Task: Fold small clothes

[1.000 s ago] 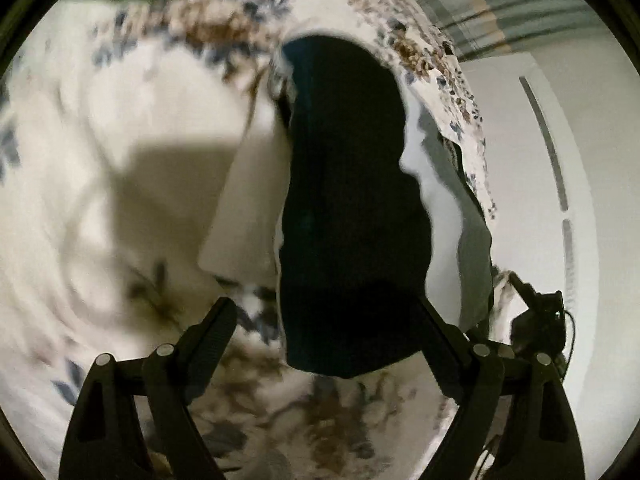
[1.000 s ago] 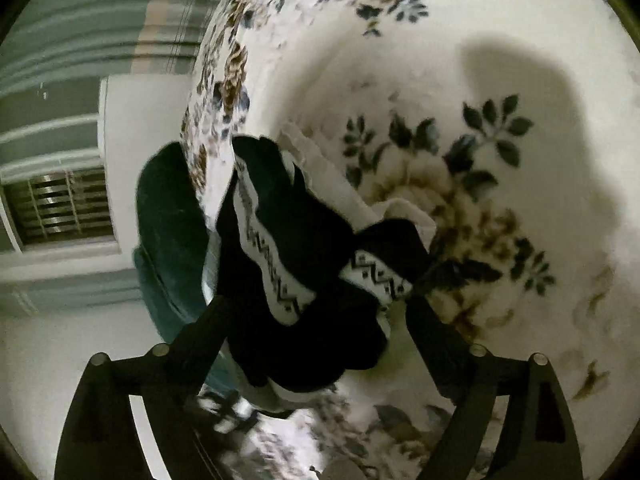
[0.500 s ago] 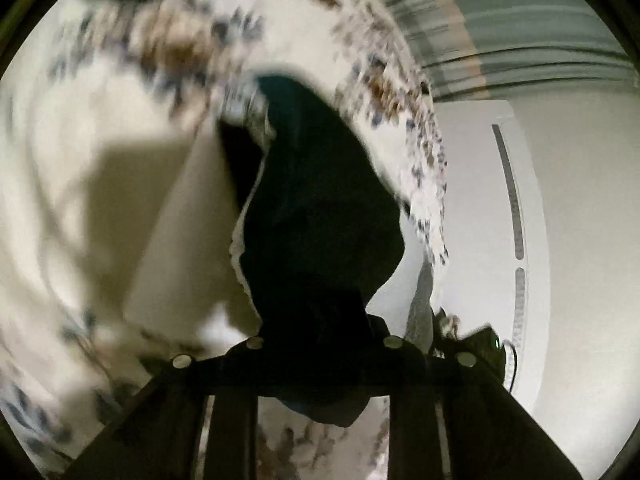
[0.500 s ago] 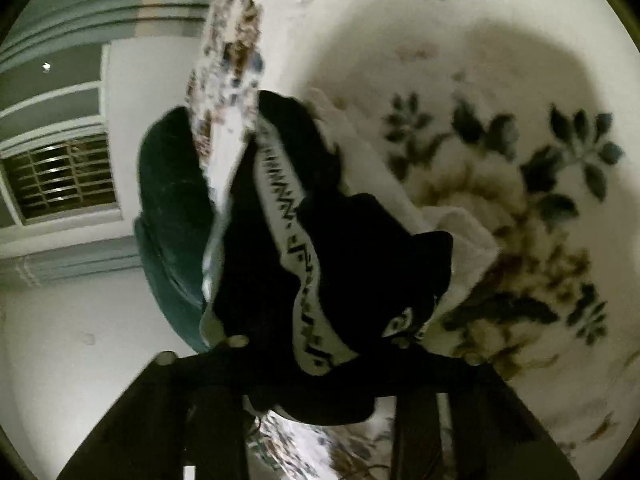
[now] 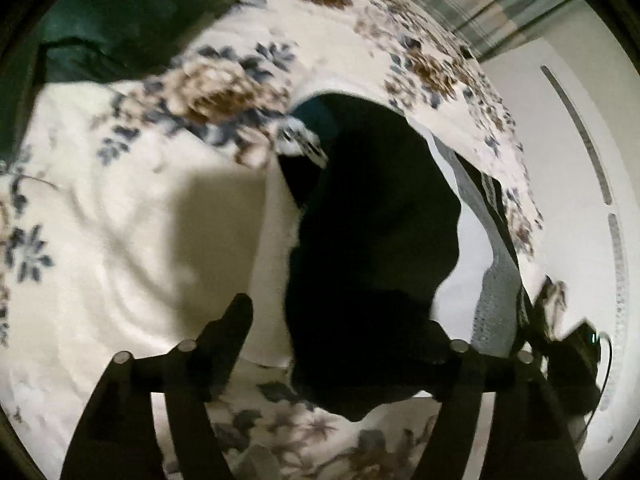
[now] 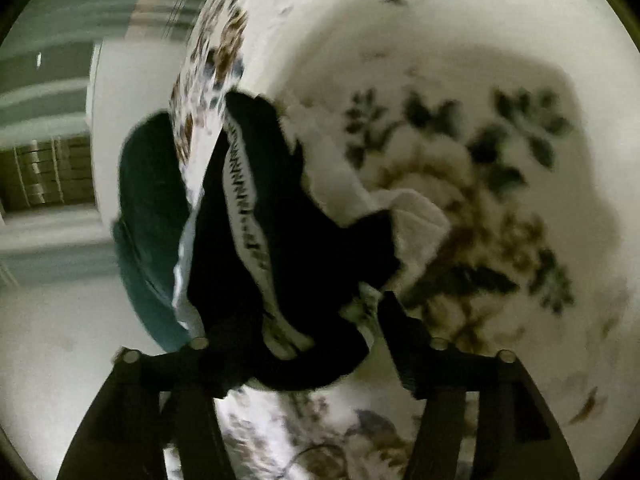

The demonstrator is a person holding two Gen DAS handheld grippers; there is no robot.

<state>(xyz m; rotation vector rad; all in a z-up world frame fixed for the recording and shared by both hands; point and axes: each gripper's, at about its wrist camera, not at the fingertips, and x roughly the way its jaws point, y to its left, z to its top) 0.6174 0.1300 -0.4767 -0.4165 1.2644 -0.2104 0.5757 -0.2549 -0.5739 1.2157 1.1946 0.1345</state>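
While the left gripper (image 5: pixel 340 336) stands spread, its jaws having just been opening, the dark garment (image 5: pixel 372 240) lies between its fingers: the left finger (image 5: pixel 228 340) is clear of the cloth, while the right finger is lost against the black fabric, so whether it touches there cannot be told. Ahead of this gripper the garment stretches away over a white cloth (image 5: pixel 272 264), and to the right of it lies a grey and white folded piece (image 5: pixel 492 280). Under and around all of these is the floral bedspread (image 5: pixel 120 240) of a bed, with a dark green cushion (image 5: pixel 112 20) far ahead to the left.

The right gripper (image 6: pixel 304 344) is also spread, its jaws likewise having just been opening. The same dark garment (image 6: pixel 280 208), showing a white patterned band (image 6: pixel 244 208), sits between its fingers and drapes over the left one; the right finger (image 6: pixel 404 344) stands just beside the hem, apart from it. Beyond the right finger the white cloth (image 6: pixel 416 220) pokes out from under the garment. Left of this gripper the green cushion (image 6: pixel 148 220) hangs past the bed's edge.
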